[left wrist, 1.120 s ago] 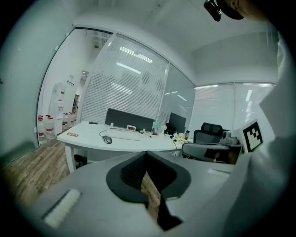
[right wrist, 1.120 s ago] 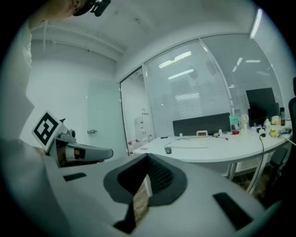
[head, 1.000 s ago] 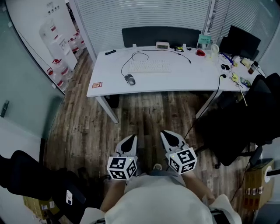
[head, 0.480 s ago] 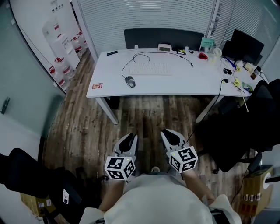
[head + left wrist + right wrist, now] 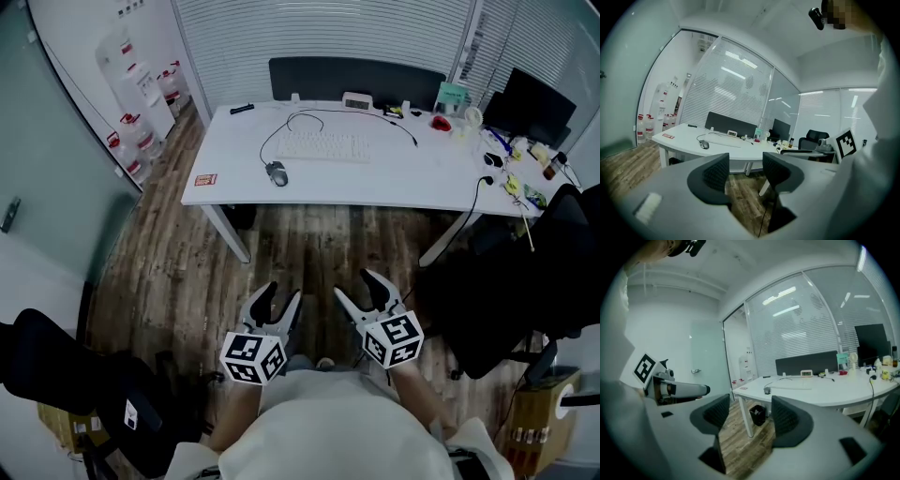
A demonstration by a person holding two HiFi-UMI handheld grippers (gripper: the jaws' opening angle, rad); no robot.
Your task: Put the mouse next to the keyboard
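Note:
A grey wired mouse [image 5: 277, 172] lies on the white desk [image 5: 375, 187], left of and a little in front of the white keyboard [image 5: 323, 145]. Its cable loops behind the keyboard. Both grippers hang low over the wooden floor, far short of the desk. My left gripper [image 5: 277, 300] and my right gripper [image 5: 361, 288] have their jaws opening, with nothing between them. The left gripper view shows the mouse [image 5: 703, 144] and keyboard [image 5: 725, 144] far off beyond my left gripper [image 5: 746, 172]. In the right gripper view the mouse [image 5: 767, 390] sits beyond my right gripper [image 5: 750, 414].
A small clock [image 5: 355, 100], a red object [image 5: 440, 121] and cluttered items [image 5: 511, 169] occupy the desk's back and right. A monitor [image 5: 536, 96] stands at the right. Black chairs [image 5: 525, 281] sit right and lower left [image 5: 56, 375]. Water bottles [image 5: 141, 122] line the left wall.
Both grippers' jaws have gone from shut to spread apart. The view has drifted slightly, so the desk sits a little higher in the head view.

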